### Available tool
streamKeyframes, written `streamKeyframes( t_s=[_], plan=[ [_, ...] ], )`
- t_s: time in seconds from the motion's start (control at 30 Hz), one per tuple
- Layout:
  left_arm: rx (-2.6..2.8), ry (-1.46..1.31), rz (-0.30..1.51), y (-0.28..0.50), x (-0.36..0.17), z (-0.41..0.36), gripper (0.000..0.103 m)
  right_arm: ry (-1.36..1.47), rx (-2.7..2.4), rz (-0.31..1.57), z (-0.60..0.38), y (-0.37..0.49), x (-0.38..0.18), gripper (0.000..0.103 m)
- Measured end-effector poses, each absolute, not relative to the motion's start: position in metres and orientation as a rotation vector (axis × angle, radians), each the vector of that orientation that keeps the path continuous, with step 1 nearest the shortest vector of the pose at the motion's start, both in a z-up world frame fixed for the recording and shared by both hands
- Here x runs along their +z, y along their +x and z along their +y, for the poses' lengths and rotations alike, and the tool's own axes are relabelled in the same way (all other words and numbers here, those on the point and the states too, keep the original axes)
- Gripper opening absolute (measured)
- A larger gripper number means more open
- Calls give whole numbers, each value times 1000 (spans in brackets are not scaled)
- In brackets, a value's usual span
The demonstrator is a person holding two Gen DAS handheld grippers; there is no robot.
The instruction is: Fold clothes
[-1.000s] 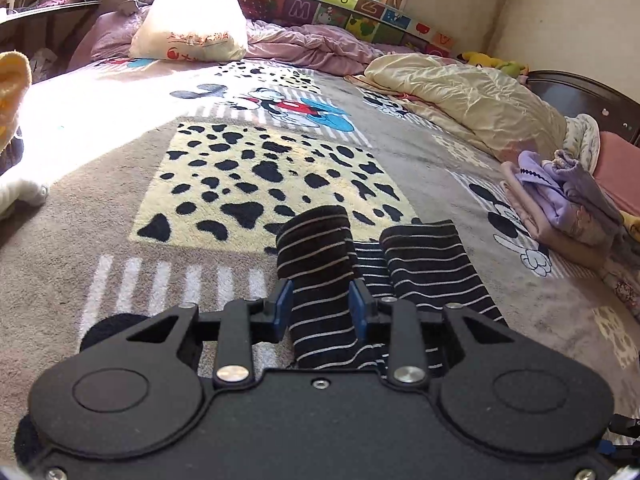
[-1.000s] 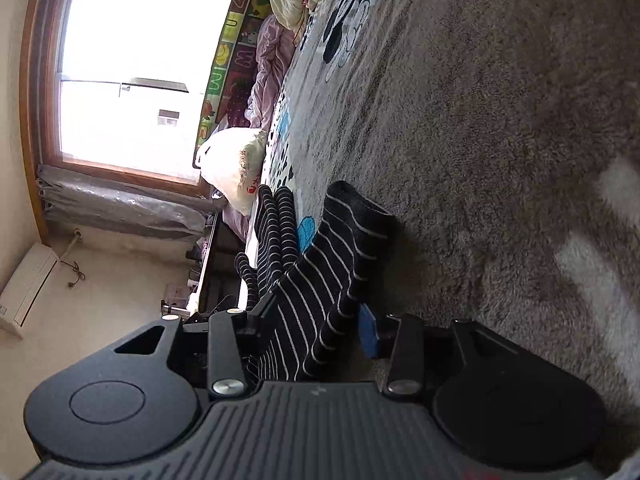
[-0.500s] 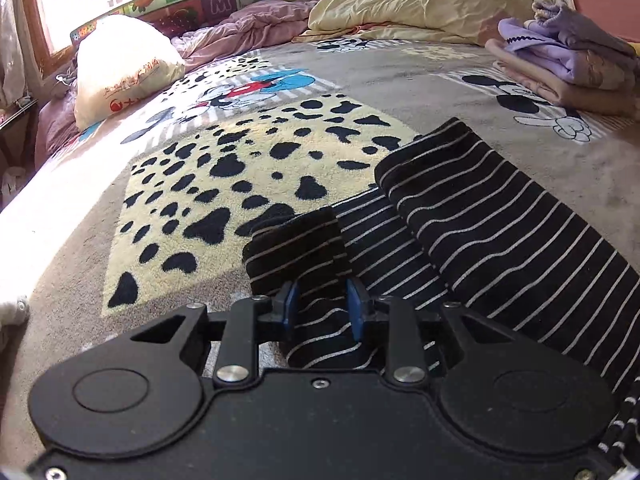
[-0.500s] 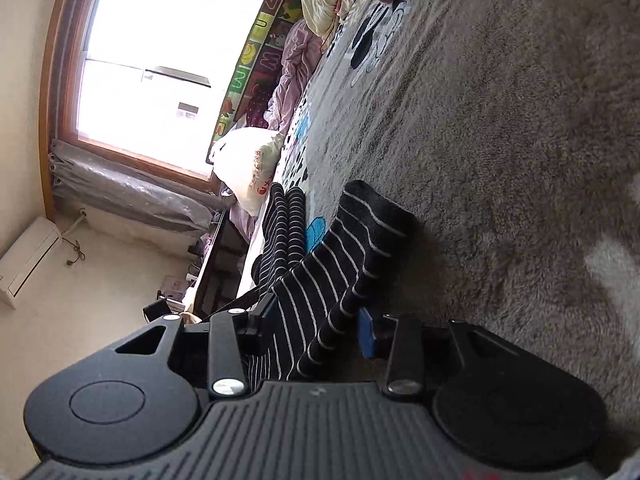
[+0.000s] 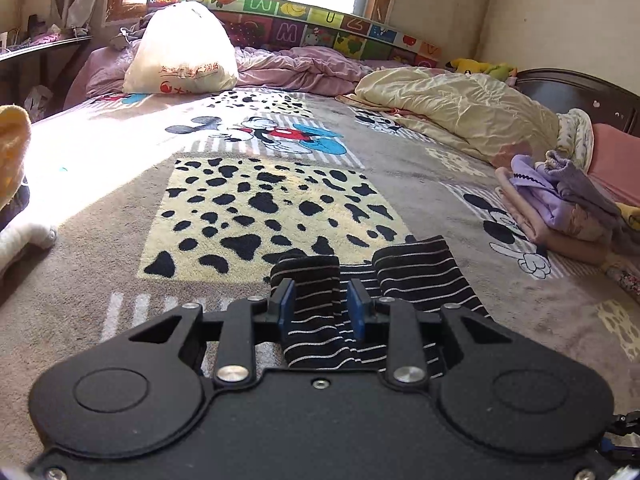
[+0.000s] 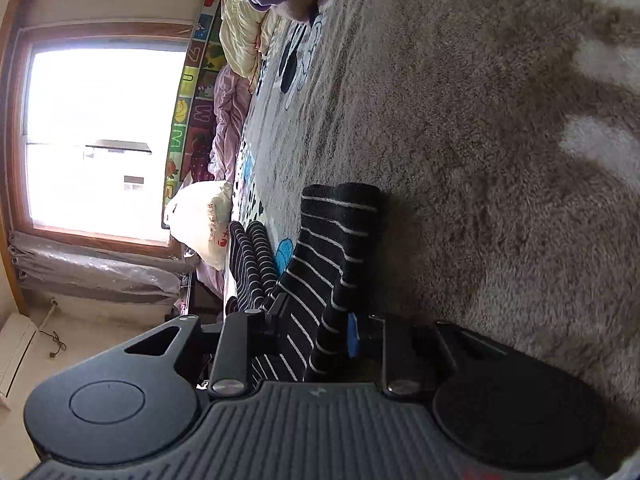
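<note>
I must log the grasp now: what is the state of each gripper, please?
Left gripper: jaws closed on a fold of the striped garment.
Right gripper: jaws closed on another part of the striped garment.

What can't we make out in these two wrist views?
- Left wrist view: the striped garment near end, hidden beneath the left tool body.
- Right wrist view: the garment's type; only bunched folds show past the right tool.
- Left wrist view: the folded pile, partly cut off at the edge.
</note>
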State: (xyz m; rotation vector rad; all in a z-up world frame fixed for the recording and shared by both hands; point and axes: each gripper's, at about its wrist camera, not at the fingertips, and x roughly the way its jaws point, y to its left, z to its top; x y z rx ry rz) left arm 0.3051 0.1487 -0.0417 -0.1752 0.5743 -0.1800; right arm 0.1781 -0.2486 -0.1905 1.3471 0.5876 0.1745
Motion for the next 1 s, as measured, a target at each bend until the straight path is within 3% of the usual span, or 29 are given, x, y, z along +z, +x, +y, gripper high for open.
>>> streamKeyframes(
  t_s=[0.07,0.6,0.8,1.0],
  plan=[
    [-176,-191,568,289,-37,156,27,1335,193,566,-246,182,-194,4],
    [-347,-79,659,200,-75,140,27,1061,505,331,-254,135,-105,6],
    [-426,64,754,192,-102,122,27,1018,354,458,-260,136,-138,6],
    [-399,16,632,184,-81,136,27,1017,340,432,-263,125,-136,6]
  ],
)
